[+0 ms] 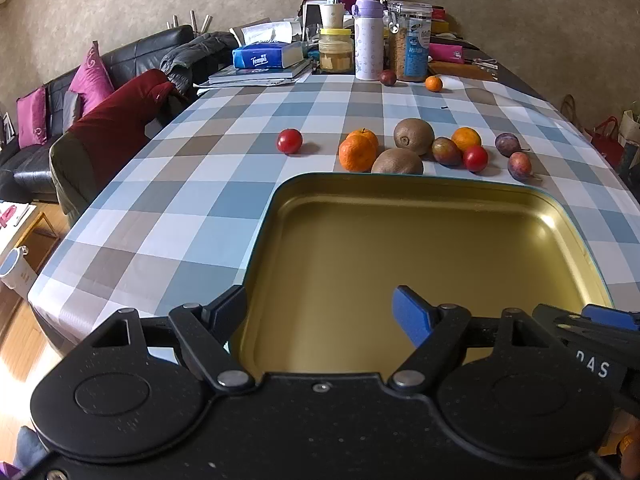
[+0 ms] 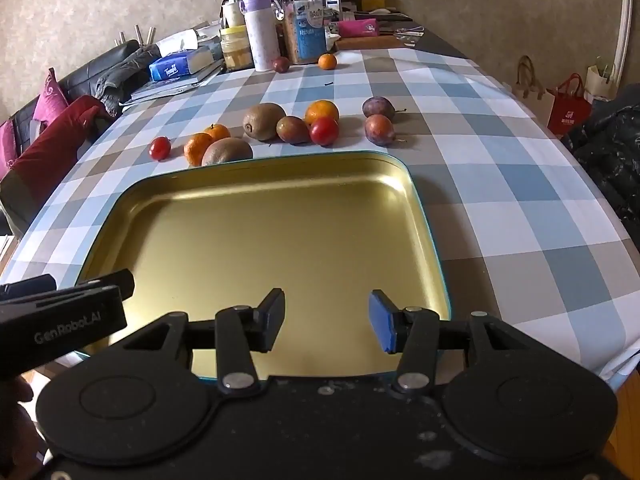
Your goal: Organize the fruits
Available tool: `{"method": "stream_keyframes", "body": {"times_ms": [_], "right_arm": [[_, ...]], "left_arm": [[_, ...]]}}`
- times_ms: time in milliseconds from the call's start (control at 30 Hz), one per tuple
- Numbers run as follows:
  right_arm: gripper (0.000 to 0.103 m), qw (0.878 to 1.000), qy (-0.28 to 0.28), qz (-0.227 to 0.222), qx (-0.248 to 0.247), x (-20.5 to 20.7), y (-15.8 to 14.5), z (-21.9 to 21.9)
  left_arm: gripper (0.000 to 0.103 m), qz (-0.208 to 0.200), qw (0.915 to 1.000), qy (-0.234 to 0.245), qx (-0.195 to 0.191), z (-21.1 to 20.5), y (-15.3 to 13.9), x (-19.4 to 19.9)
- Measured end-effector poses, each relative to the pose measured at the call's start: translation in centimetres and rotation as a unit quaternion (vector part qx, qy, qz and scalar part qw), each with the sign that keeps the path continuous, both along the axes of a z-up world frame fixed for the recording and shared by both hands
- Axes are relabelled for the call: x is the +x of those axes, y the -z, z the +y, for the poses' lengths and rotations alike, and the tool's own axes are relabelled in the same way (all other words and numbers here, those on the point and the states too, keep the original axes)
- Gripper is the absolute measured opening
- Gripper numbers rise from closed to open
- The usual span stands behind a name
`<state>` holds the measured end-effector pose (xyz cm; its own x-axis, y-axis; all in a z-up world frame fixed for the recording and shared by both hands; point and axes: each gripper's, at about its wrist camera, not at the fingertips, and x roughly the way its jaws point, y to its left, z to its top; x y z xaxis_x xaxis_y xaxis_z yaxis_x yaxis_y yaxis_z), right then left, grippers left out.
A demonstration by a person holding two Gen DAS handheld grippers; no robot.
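At the bottom of the left wrist view, the left gripper (image 1: 320, 312) hangs over the near edge of a gold-lined tin tray (image 1: 420, 256), its fingers spread wide with nothing between them. The right gripper (image 2: 326, 320) fills the bottom of its own view the same way, fingers apart and holding nothing, above the near right part of the tray (image 2: 256, 240). The left gripper's body shows at the lower left of the right wrist view.

The tray sits on a checked tablecloth (image 1: 180, 208) and holds no fruit. Just past its far rim, in the middle of the left wrist view, lies a loose row of fruit. A kiwi (image 1: 397, 162) lies almost against the rim, with a mandarin (image 1: 357, 153) touching its left side and a second mandarin (image 1: 364, 135) just behind. A cherry tomato (image 1: 289, 141) sits apart to the left. Further right come a second kiwi (image 1: 413, 136), a plum (image 1: 446, 151), another cherry tomato (image 1: 475, 158) and an orange (image 1: 466, 139), clustered close together. Two more plums (image 1: 519, 166) (image 1: 507, 144) lie right of them.

Toward the top of the frame, a dark plum (image 1: 387, 77) and a small mandarin (image 1: 433, 83) rest near a white and purple flask (image 1: 368, 40), a clip-top jar (image 1: 409, 42), a yellow-lidded jar (image 1: 336, 50) and a blue Tempo tissue pack (image 1: 267, 56).
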<state>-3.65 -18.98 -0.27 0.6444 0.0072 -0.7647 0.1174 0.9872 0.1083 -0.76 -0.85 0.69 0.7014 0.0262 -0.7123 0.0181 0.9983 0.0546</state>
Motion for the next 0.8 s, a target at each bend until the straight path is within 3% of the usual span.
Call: {"method": "stream_keyframes", "body": {"times_ms": [800], "right_arm": [[0.05,1.0,0.002,0.017,0.003,0.8,0.57,-0.24]], "left_arm": [[0.08,0.005,1.0,0.002,0.002,-0.32,0.56,0.14]]}}
